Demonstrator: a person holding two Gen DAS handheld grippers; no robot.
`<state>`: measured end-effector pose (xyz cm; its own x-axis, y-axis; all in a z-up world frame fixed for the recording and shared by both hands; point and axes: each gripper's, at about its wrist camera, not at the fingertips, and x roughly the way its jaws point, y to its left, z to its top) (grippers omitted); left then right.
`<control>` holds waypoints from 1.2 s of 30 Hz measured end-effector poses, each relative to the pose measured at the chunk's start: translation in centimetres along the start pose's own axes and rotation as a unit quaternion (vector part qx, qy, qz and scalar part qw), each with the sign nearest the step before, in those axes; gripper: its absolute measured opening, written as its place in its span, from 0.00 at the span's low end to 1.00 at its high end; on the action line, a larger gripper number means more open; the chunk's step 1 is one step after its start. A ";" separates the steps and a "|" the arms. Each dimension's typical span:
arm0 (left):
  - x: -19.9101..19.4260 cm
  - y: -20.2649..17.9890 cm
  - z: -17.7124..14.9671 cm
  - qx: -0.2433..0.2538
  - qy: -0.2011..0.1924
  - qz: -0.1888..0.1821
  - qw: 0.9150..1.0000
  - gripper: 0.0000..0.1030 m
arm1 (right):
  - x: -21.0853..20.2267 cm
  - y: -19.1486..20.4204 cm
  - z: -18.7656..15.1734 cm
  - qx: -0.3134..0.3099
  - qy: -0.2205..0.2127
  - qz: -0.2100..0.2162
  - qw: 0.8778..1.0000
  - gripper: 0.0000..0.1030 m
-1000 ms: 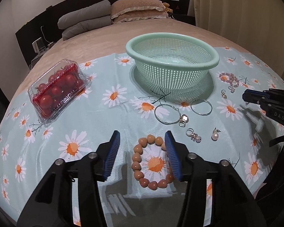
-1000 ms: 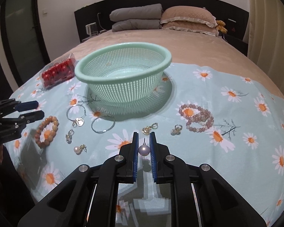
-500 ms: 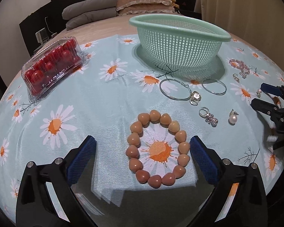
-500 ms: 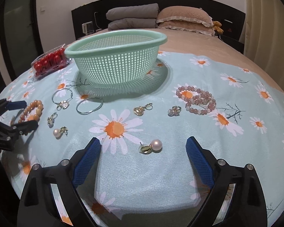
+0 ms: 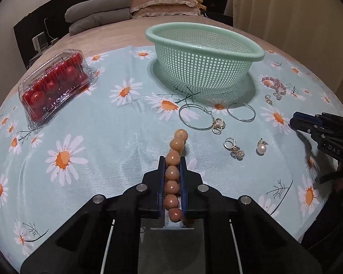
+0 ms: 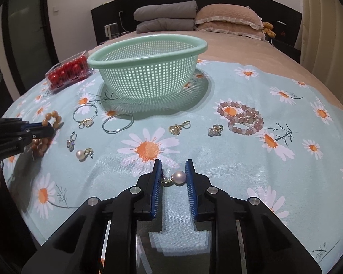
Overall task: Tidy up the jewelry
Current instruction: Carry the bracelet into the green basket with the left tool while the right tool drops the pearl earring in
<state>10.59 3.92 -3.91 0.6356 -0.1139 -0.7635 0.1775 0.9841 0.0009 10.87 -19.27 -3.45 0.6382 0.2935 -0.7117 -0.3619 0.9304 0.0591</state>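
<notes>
The left hand-held gripper (image 5: pixel 172 169) has just been closing, and its blue pads now clamp the orange bead bracelet (image 5: pixel 174 157), squeezed into a single line of beads that runs between the jaws and sticks out past the tips toward the far side. The bracelet lies on the daisy-print cloth (image 5: pixel 116 141) spread over the bed, near the front edge.

The right hand-held gripper (image 6: pixel 173 175) has also just been closing. A pearl earring (image 6: pixel 179 178) lies between its jaws on the cloth: the pearl sits just beside the right pad and the gold hook reaches the left pad, but whether the pads actually press on it cannot be told.

Farther back, in the middle of the cloth, stands the mint-green plastic basket (image 6: pixel 146 80), upright. Near its base lie two large silver hoop earrings (image 5: pixel 195 119), the left one with a small gold charm at its near end. In front of them, toward the right, are a crystal drop earring (image 5: pixel 234 148) and a second pearl earring (image 5: pixel 261 148), apart from one another. To the right of the basket lies a coiled pink bead bracelet (image 6: pixel 244 116), with a small crystal earring (image 6: pixel 215 130) and a gold charm earring (image 6: pixel 178 127) just left of it. A clear clamshell box of red tomatoes (image 5: pixel 54 84) sits at the far left of the cloth. Pillows (image 6: pixel 228 20) are stacked at the head of the bed.
</notes>
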 end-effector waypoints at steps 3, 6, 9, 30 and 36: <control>-0.3 0.2 0.3 -0.008 0.004 -0.008 1.000 0.11 | -0.9 0.0 0.4 -0.002 -0.003 0.006 1.000 0.19; -1.5 0.2 1.0 -0.005 -0.006 -0.008 1.000 0.11 | -2.1 -0.1 1.3 -0.006 -0.014 0.004 1.000 0.19; -3.1 0.3 2.8 0.011 -0.025 0.004 1.000 0.11 | -3.6 -0.2 2.7 -0.014 -0.032 0.002 0.999 0.19; -4.4 0.0 17.1 0.035 -0.080 0.001 0.996 0.12 | -4.3 0.3 17.4 -0.085 -0.103 -0.003 0.991 0.20; 0.3 -0.5 19.0 0.036 -0.052 -0.021 0.998 0.12 | 0.5 0.8 19.3 -0.079 -0.072 0.022 0.994 0.20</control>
<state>24.94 0.78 8.11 0.7000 -0.1727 -0.6929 0.2573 0.9661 0.0191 23.97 -14.15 9.76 0.7060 0.3724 -0.6024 -0.4866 0.8731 -0.0306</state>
